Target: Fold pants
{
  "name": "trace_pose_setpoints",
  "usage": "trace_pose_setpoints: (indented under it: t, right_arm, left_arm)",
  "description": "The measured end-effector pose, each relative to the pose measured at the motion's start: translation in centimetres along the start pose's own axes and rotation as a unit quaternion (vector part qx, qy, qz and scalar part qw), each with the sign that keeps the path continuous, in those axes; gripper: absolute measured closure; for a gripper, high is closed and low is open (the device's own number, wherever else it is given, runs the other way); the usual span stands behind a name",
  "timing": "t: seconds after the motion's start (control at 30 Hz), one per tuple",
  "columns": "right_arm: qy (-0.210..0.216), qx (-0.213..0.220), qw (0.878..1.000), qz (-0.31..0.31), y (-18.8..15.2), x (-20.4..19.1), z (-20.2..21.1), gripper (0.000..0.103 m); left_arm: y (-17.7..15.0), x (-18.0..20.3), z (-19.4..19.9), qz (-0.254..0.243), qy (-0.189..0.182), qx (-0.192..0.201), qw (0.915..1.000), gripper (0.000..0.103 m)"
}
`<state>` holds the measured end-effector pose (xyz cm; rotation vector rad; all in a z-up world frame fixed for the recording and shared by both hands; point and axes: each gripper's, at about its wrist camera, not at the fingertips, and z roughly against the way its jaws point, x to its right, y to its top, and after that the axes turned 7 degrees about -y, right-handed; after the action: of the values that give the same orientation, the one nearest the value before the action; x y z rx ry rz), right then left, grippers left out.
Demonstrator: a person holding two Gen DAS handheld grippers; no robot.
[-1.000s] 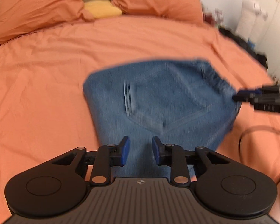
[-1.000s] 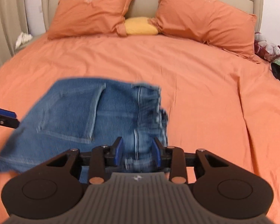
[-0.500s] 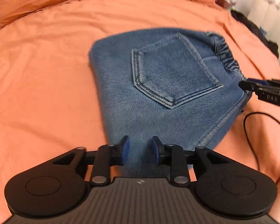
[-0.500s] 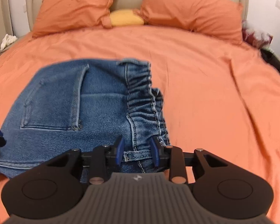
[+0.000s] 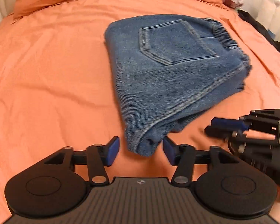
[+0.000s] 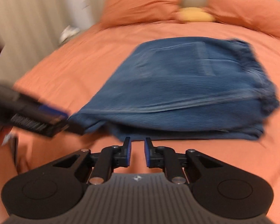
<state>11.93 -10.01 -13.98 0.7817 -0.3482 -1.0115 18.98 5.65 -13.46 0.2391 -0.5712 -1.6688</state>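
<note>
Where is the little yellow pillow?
The yellow pillow sits at the head of the bed, tucked between two orange pillows, beyond the folded jeans in both views.

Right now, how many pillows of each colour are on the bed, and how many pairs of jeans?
Orange pillows: 2
Yellow pillow: 1
Folded blue jeans: 1
Total: 4
</note>
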Motion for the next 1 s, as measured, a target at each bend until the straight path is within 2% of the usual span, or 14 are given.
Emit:
trace_pose_setpoints:
  t: [0.03,0.07,0.1,0.27,0.3,0.33,0.4,0.57,0.6,0.73,0.8,0.9,0.97,1.0]
  right_arm:
    - [0.002,0.003,1.000,0.024,0.1,-0.7,-0.4,0.086]
    - [0.004,0.004,0.999,0.041,0.3,-1.1,-0.9,0.083]
    - [0.007,0.008,0.999,0.051,0.5,-1.4,-1.4,0.079]
    - [0.033,0.027,0.996,0.082,1.3,-2.9,-3.7,0.078]
    - [0.033,0.035,0.995,0.089,1.5,-3.2,-3.9,0.083]
    - [0.031,0.035,0.994,0.098,1.6,-3.6,-4.3,0.092]
    - [0.030,0.018,0.993,0.113,1.6,-4.0,-4.6,0.100]
    - [0.047,-0.028,0.990,0.131,-0.2,-4.0,-5.8,0.103]
    - [0.059,-0.040,0.989,0.127,-0.6,-4.0,-5.9,0.103]
    - [0.059,-0.041,0.992,0.105,-0.4,-3.7,-5.4,0.103]
    - [0.063,-0.042,0.994,0.083,-0.1,-3.1,-4.9,0.103]
    - [0.044,-0.039,0.997,0.043,0.2,-1.8,-3.0,0.102]
    - [0.030,-0.033,0.999,-0.003,0.4,0.0,-1.6,0.097]
    - [0.020,-0.028,0.999,-0.027,0.6,1.0,-0.9,0.089]
  left_arm:
    - [0.0,-0.1,0.0,0.005,-0.010,0.001,0.9999,0.067]
    - [0.0,-0.2,0.1,0.011,-0.017,0.001,0.9998,0.068]
    - [0.1,-0.2,0.3,0.011,-0.012,0.004,0.9999,0.073]
    - [0.6,0.7,1.3,-0.045,0.008,-0.004,0.9990,0.079]
    - [0.7,1.0,1.4,-0.060,0.015,-0.007,0.9981,0.079]
    - [0.7,1.2,1.4,-0.076,0.024,-0.012,0.9967,0.080]
    - [0.7,1.2,0.9,-0.092,0.034,-0.030,0.9947,0.080]
    - [0.2,-0.5,-1.9,-0.080,0.021,-0.080,0.9934,0.080]
    - [0.1,-0.6,-2.4,-0.080,0.029,-0.088,0.9925,0.080]
    - [-0.2,-1.5,-3.2,-0.052,0.031,-0.122,0.9907,0.085]
    - [-0.4,-1.6,-2.9,-0.045,0.026,-0.123,0.9910,0.085]
    - [-0.6,-1.4,-1.5,-0.048,0.010,-0.116,0.9920,0.083]
    - [-1.0,-1.2,-0.3,-0.059,0.020,-0.109,0.9921,0.082]
    - [-1.1,-1.1,0.4,-0.062,0.024,-0.104,0.9924,0.082]
